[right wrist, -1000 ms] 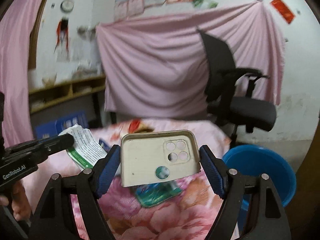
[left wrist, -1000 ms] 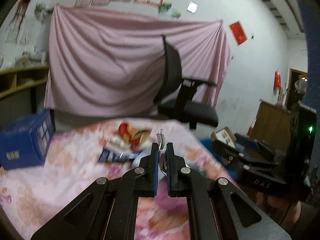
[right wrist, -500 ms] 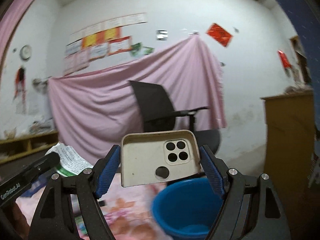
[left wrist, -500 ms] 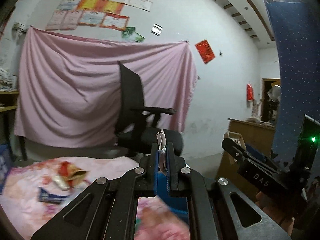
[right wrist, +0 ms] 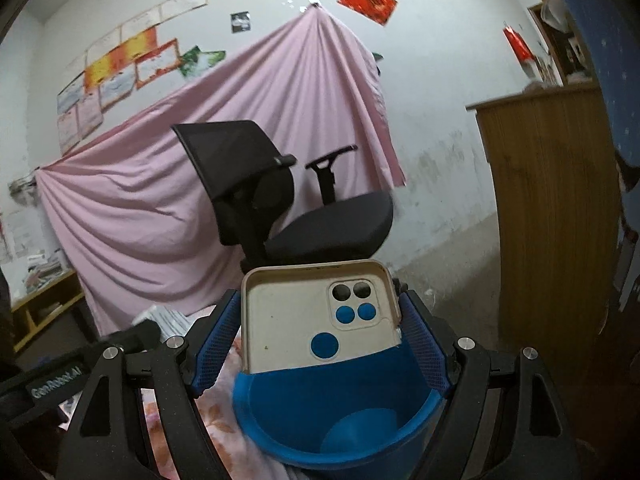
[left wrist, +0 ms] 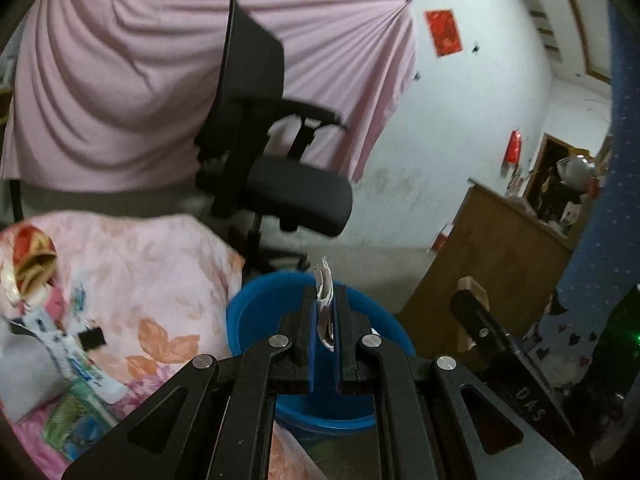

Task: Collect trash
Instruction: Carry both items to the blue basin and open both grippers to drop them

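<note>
The left gripper (left wrist: 325,312) is pinching down almost completely closed, with just a thin folded paper wrapper (left wrist: 325,292) squeezed between its blue pads; the top edge of the scrap is poking up above the fingertips. The right gripper (right wrist: 320,320) is standing wide, and its blue pads are pressing on both long edges of a beige phone case (right wrist: 316,316), so that's a grip on a wide thing rather than empty jaws. The case is facing the camera with its inside showing, camera cutouts to the upper right.

Both are hanging over a blue plastic basin (right wrist: 340,412) sitting on the floor just beside the edge of the bed with the pink floral sheet (left wrist: 152,280). From the right wrist view the basin is showing right under the case, its inside looking bare. From the left wrist view its rim is sitting behind and below the pinched wrapper.

More trash is lying on the sheet off to the left: a red and gold snack bag (left wrist: 34,256) and some blue-and-white packets (left wrist: 68,352). Further out, a black office chair (right wrist: 288,200) is standing in front of a pink curtain (right wrist: 160,184), and a wooden cabinet (right wrist: 548,208) is sitting on the right.
</note>
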The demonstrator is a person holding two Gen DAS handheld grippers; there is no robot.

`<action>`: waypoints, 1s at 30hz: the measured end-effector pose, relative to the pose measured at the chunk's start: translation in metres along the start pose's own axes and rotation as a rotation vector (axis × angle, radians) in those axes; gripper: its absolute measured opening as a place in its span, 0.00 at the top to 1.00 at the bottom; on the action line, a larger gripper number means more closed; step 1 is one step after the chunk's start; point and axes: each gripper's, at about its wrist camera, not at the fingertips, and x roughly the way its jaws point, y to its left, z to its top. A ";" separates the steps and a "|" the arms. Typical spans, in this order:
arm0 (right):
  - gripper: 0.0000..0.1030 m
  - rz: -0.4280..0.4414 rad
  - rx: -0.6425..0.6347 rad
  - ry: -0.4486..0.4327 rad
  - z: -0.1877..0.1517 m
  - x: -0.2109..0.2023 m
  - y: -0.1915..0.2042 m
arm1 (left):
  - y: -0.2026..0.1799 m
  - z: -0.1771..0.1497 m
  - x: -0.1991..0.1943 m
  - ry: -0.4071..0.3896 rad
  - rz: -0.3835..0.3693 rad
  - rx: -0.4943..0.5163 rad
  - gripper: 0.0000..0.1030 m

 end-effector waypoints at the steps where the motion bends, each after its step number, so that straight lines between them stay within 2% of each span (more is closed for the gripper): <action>1: 0.23 0.000 0.012 0.012 -0.001 0.006 -0.003 | 0.001 0.001 0.007 0.019 0.002 -0.006 0.95; 6: 0.22 0.005 0.056 0.077 -0.008 0.028 -0.014 | 0.014 -0.001 0.026 0.089 0.022 -0.048 0.89; 8: 0.21 0.005 0.069 0.098 -0.010 0.031 -0.016 | 0.019 -0.007 0.029 0.100 0.029 -0.062 0.77; 10: 0.19 0.006 0.081 0.104 -0.011 0.030 -0.019 | 0.023 -0.010 0.026 0.092 0.023 -0.080 0.70; 14: 0.17 0.008 0.083 0.100 -0.010 0.026 -0.019 | 0.023 -0.011 0.020 0.073 0.049 -0.067 0.70; 18: 0.15 0.016 0.066 0.087 -0.007 0.020 -0.013 | 0.023 -0.010 0.004 0.034 0.081 -0.051 0.67; 22: 0.12 0.040 0.032 0.038 -0.001 0.007 0.000 | 0.022 -0.008 -0.020 -0.031 0.119 -0.010 0.64; 24: 0.10 0.058 0.016 0.011 0.002 0.000 0.008 | 0.022 -0.007 -0.035 -0.067 0.140 0.013 0.60; 26: 0.06 0.077 -0.006 -0.026 0.004 -0.011 0.016 | 0.025 -0.009 -0.049 -0.104 0.161 0.030 0.51; 28: 0.01 0.100 -0.026 -0.055 0.005 -0.020 0.025 | 0.029 -0.011 -0.070 -0.157 0.186 0.045 0.47; 30: 0.00 0.120 -0.041 -0.085 0.007 -0.028 0.035 | 0.033 -0.010 -0.083 -0.187 0.203 0.053 0.42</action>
